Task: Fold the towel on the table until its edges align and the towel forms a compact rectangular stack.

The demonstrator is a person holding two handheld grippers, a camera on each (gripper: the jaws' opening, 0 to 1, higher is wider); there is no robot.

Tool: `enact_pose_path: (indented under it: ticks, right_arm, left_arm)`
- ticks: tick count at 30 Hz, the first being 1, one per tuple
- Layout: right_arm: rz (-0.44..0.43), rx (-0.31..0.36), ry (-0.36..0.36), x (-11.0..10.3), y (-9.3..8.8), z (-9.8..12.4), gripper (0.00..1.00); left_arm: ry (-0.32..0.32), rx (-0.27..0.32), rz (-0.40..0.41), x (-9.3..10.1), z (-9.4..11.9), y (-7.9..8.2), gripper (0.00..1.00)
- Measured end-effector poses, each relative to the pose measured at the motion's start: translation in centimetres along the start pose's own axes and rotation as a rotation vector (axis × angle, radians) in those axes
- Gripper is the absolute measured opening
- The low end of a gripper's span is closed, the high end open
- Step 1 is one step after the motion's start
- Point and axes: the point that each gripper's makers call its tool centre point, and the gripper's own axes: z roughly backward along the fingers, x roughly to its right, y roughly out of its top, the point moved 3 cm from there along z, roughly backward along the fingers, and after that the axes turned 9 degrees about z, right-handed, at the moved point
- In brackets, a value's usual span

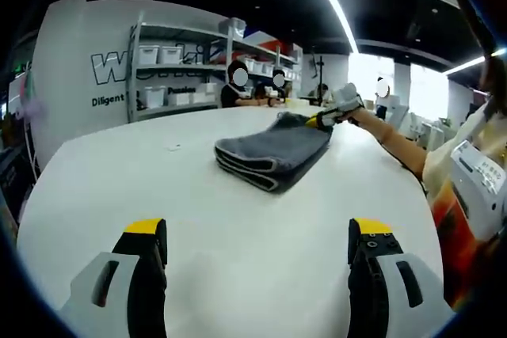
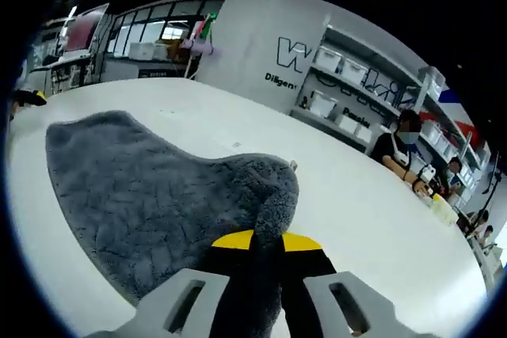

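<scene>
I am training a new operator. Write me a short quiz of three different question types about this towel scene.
1. True or false: the right gripper has its jaws shut on the grey towel.
2. Multiple choice: the left gripper is A) holding the towel, B) open above the bare white table, C) resting on a shelf.
3. Fill in: the towel lies folded in layers on the ____ table.

Key: 1 true; 2 B; 3 white.

towel [image 2: 158,195]: your grey cloth, plush, matt | table [image 1: 238,219]: white, smooth, faint sheen | right gripper [image 2: 265,241]: matt plastic, yellow tips
</scene>
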Motion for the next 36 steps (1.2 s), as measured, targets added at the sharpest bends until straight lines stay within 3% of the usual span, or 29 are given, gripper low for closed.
enact_pose_path:
  ticks: [9, 15, 25, 36]
  right_arm:
    - [-0.002, 0.009, -0.007, 0.2, 0.2, 0.2, 0.07]
    - [0.039, 0.019, -0.034, 0.2, 1.4, 0.7, 0.07]
    - [0.129, 0.051, -0.083, -0.3, 4.5, 2.0, 0.07]
    - [0.173, 0.136, -0.04, -2.3, 9.4, 3.3, 0.06]
  left_arm:
    - [-0.001, -0.001, 0.001, 0.0, 0.0, 0.0, 0.93]
    - [-0.001, 0.0, 0.001, 0.0, 0.1, 0.0, 0.93]
    - [-0.006, 0.001, 0.002, 0.1, 0.1, 0.0, 0.93]
    - [-0.009, 0.0, 0.005, 0.1, 0.1, 0.0, 0.93]
